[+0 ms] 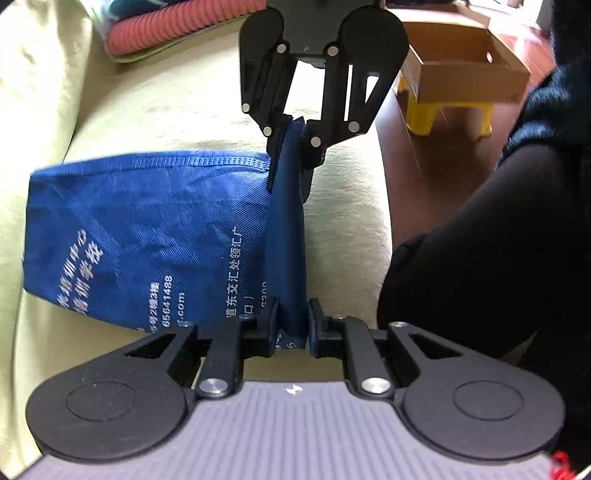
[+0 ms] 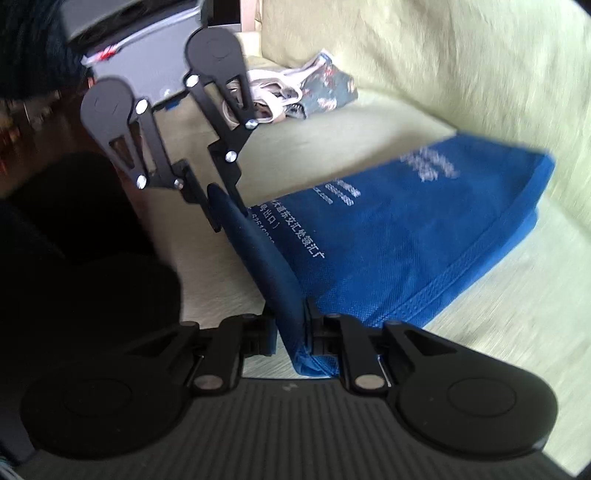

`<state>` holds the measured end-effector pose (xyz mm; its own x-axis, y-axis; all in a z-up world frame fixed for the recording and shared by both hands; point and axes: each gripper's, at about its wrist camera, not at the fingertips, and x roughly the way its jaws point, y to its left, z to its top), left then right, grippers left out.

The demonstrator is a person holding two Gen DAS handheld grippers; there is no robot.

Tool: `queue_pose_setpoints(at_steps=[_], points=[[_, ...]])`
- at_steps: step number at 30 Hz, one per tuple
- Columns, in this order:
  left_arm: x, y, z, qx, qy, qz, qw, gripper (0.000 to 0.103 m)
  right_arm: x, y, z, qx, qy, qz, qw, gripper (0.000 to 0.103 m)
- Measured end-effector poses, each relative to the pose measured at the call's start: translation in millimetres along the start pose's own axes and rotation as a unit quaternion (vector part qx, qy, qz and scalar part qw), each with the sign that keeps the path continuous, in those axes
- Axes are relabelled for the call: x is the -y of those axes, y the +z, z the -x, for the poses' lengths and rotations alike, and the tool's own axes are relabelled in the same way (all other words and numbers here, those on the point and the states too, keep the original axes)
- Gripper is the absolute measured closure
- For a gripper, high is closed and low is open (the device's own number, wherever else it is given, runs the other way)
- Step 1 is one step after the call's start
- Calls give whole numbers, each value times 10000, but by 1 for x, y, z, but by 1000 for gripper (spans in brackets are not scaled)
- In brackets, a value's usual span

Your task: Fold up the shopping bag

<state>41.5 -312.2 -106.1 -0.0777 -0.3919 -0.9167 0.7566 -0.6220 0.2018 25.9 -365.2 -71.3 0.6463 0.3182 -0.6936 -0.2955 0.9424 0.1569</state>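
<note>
Both hand-held grippers (image 1: 292,325) (image 2: 291,325) pinch the blue bag's (image 1: 147,236) edge, hiding it.

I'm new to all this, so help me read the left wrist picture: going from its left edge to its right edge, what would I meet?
Blue shopping bag → left gripper, clamping the bag's edge → cardboard box on a yellow stool → person's dark sleeve.

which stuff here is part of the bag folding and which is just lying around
Part of the job:
blue shopping bag
left gripper
right gripper

Just lying about:
cardboard box
yellow stool
floral cloth bag
pink knit
</note>
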Motion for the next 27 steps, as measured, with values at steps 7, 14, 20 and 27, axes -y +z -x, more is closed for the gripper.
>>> queue_pose_setpoints(at_steps=[7, 14, 20, 27], points=[[-39, -9, -17, -32, -314, 650, 9974, 85, 71, 0, -10, -225, 1183, -1485, 9816, 93], [-43, -18, 1, 195, 371, 914, 9949, 63, 117, 1, -26, -529, 1710, -2569, 9497, 99], [-23, -23, 39, 853, 935, 1199, 9847, 73, 112, -23, -16, -291, 1719, -3126, 9338, 100], [-27, -11, 13, 929, 977, 1460, 9800, 74, 119, -32, -17, -229, 1825, -3543, 9169, 100]])
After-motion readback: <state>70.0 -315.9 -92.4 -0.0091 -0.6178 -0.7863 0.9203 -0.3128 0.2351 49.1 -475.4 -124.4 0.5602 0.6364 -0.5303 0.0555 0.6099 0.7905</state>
